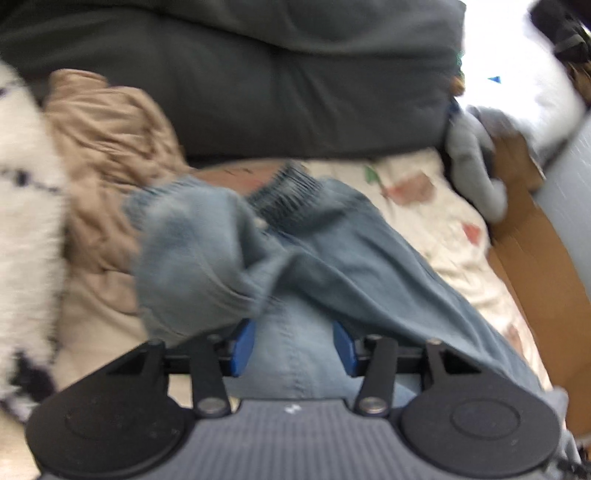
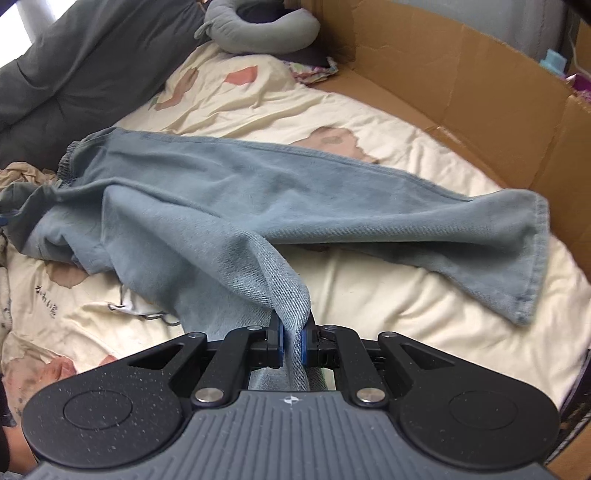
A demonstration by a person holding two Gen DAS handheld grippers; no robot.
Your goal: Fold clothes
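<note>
The right gripper (image 2: pixel 292 341) is pinched tight on a fold of the jeans (image 2: pixel 229 192), the denim squeezed thin between its blue pads (image 2: pixel 303 341). From there the jeans spread out across the cream sheet (image 2: pixel 388 295), one leg running off to the right with its hem near the cardboard box (image 2: pixel 461 74), the elastic waist bunched up at the far left.

The left gripper (image 1: pixel 293 345) stands spread, its blue pads (image 1: pixel 243 345) apart with denim lying between and over them; that view is blurred, so I cannot tell if they touch the cloth. Beyond it a tan garment (image 1: pixel 110 155) lies crumpled to the left beside a fluffy white blanket (image 1: pixel 26 206). A dark grey cushion (image 1: pixel 258 81) runs along the back of the bed. A grey neck pillow (image 2: pixel 258 26) sits in the far corner, against the box.
</note>
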